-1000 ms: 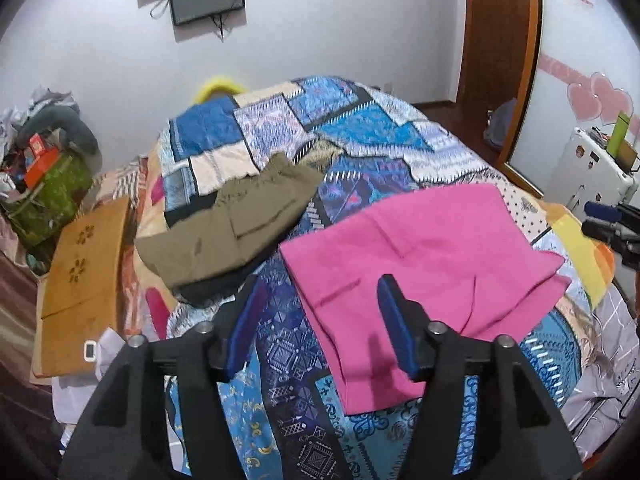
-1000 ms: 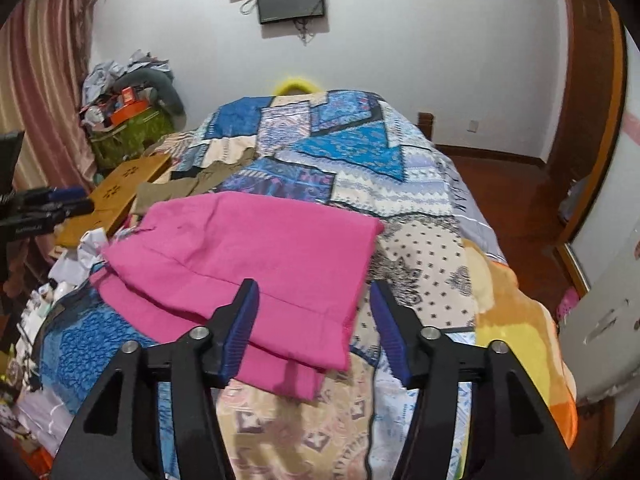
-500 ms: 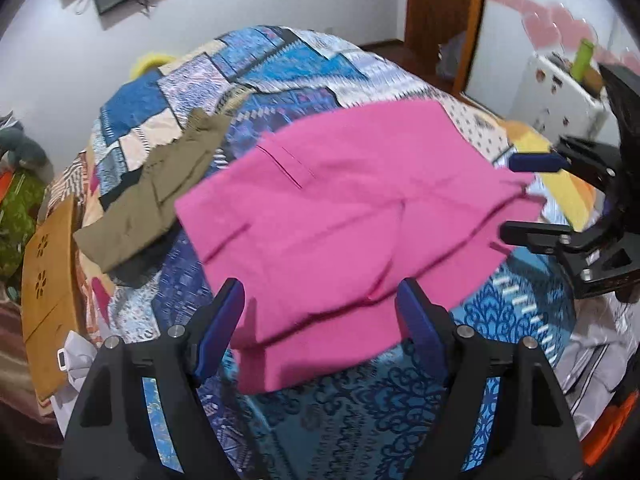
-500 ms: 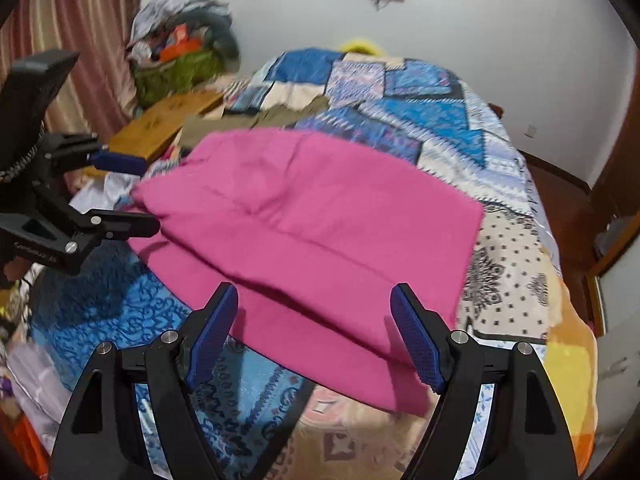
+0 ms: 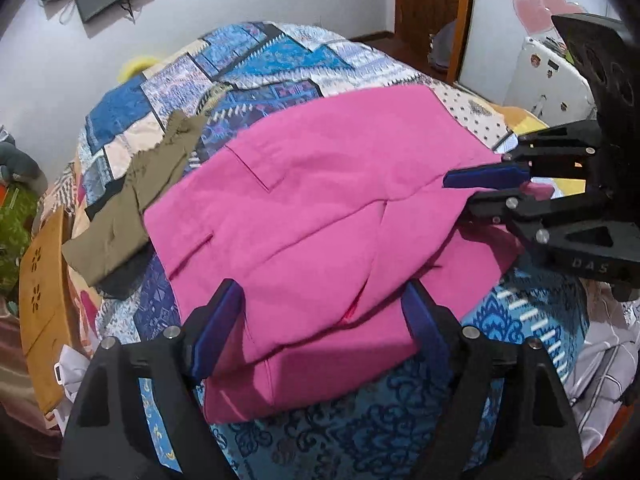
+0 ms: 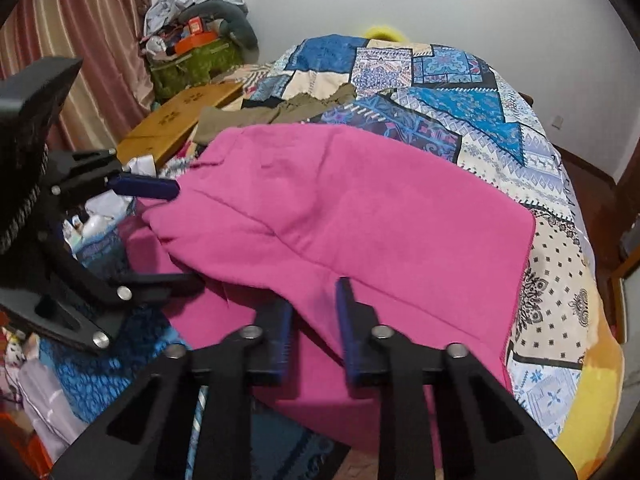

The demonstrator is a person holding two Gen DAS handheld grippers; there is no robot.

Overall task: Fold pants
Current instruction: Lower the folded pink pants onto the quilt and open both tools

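The pink pants (image 5: 320,184) lie spread on a patchwork bed cover (image 5: 260,52), directly in front of both grippers. The cloth is already doubled: an upper layer rests on a lower one, and the lower layer shows as a strip along the edge nearest to the grippers.

The left gripper (image 5: 320,286) is released. Its two blue pads stand wide apart, and the near edge of the pants lies between them, but the pads do not press on the cloth. From this gripper, the pants stretch forward and to the right.

The right gripper (image 6: 314,296) points down at the near edge of the pants. Its jaws are closing and are almost together, with a fold of pink cloth between them. In the left wrist view this gripper comes in from the right side, and a small tuft of pink shows between its fingers, so it is grasping the pants at that corner. The fingers look a little blurred in its own view.

An olive garment (image 5: 132,208) lies on the cover ahead and to the left of the left gripper, just beside the pants. Further to the left, beside the bed, is a wooden board (image 5: 40,292).
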